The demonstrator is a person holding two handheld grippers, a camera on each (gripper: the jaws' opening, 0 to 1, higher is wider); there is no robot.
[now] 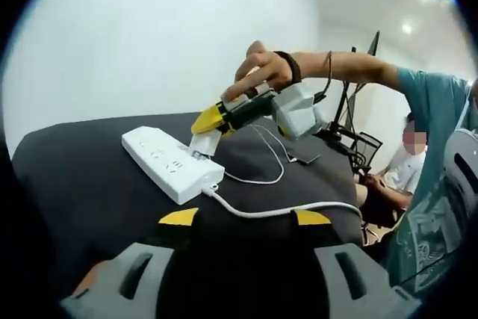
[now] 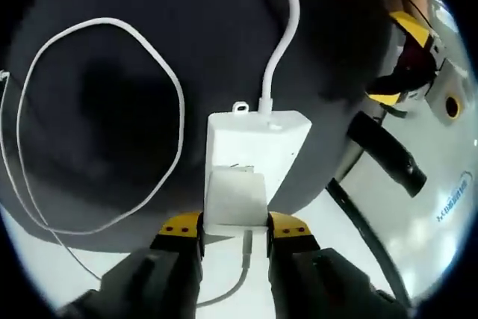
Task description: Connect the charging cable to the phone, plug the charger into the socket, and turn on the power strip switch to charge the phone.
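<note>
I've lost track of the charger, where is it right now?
In the right gripper view, the charger is clamped in the right tool, pressed onto the near end of the power strip on the dark table.

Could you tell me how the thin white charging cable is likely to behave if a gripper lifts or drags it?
The charging cable lies in a loose loop on the dark table, so it is probably floppy and would sag and trail. It looks thin and light, so it may slip from a loose grip. Dragging would likely reshape the loop.
</note>
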